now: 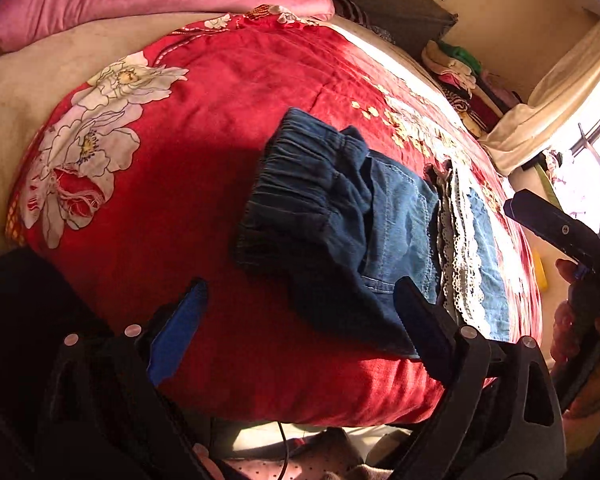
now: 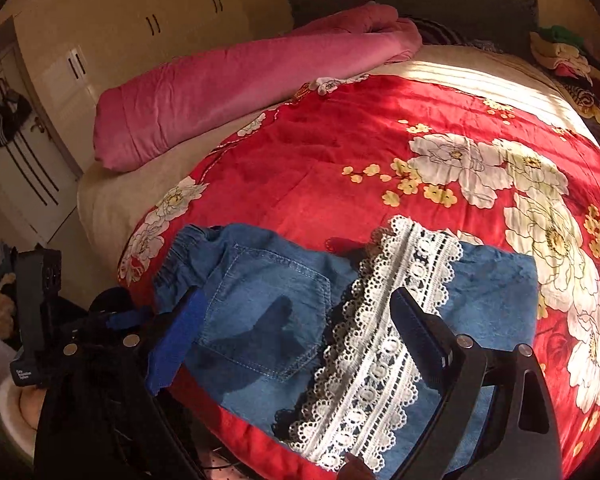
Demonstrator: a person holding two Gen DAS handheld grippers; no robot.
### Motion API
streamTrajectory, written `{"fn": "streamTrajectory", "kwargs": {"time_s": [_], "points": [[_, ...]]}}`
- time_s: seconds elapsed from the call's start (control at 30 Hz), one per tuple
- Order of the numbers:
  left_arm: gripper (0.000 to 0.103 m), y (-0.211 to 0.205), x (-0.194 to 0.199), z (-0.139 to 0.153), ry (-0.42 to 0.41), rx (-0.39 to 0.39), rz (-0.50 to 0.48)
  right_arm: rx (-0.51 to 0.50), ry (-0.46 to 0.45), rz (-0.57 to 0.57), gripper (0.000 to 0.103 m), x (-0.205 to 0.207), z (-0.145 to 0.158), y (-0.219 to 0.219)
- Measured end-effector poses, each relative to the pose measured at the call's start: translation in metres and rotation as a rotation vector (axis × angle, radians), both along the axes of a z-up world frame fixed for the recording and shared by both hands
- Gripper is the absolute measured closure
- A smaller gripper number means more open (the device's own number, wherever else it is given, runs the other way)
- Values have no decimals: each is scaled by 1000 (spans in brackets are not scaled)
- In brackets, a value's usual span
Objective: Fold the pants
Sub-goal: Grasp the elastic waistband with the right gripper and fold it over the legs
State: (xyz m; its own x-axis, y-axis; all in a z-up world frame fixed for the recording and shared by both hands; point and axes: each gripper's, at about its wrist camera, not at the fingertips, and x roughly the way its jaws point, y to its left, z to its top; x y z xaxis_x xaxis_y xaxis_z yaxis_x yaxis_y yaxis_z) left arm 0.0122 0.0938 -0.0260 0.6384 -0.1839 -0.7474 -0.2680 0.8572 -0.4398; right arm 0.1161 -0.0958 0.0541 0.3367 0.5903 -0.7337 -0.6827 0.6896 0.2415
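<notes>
At the bed's near edge: left claw point(image 1: 300, 320) and right claw point(image 2: 300, 328), both tilted downward, jaws spread wide, holding nothing. Beyond them: folded denim pants point(image 2: 260, 304) with lace trim point(image 2: 384, 340), flat on red floral quilt point(image 2: 340, 152). Farthest: pink bedding point(image 2: 228, 92).

Each hand-held tool is built of black plastic arms with triangular cut-outs, fastened by round silver screw heads near the base of the fingers. On the left gripper point(image 1: 300, 312) one finger wears a bright blue pad point(image 1: 178, 332) and the other finger point(image 1: 424, 328) is a flat dark slab; the right gripper point(image 2: 300, 320) is the same, with a blue pad point(image 2: 176, 344) on one side and a dark one point(image 2: 420, 340) opposite. A thin black cable point(image 1: 284, 448) hangs under the left tool, and a black camera block with a small white label point(image 2: 24, 376) sits on the tool seen from the right wrist.
</notes>
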Motion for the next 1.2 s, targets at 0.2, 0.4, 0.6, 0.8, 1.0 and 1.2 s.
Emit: {"fn": "streamTrajectory", "kwargs": {"time_s": [0.2,0.4,0.6,0.8,1.0,1.2], "points": [[16,14,1,-11,-4,-67,9,-24,42,117,10,12,-5,53],[16,14,5,-17,-15,-79,1,-85,77,235,10,22,-20,107],[16,11,9,-19,-36,-94,-16,-128,172,326,10,37,-42,148],[16,14,10,-20,-77,-157,-20,-149,224,375,48,37,-65,161],[17,14,14,-22,-115,-199,-30,-43,219,342,66,39,-49,133],[43,10,18,-3,-170,-216,-61,61,175,324,67,41,-14,98]]}}
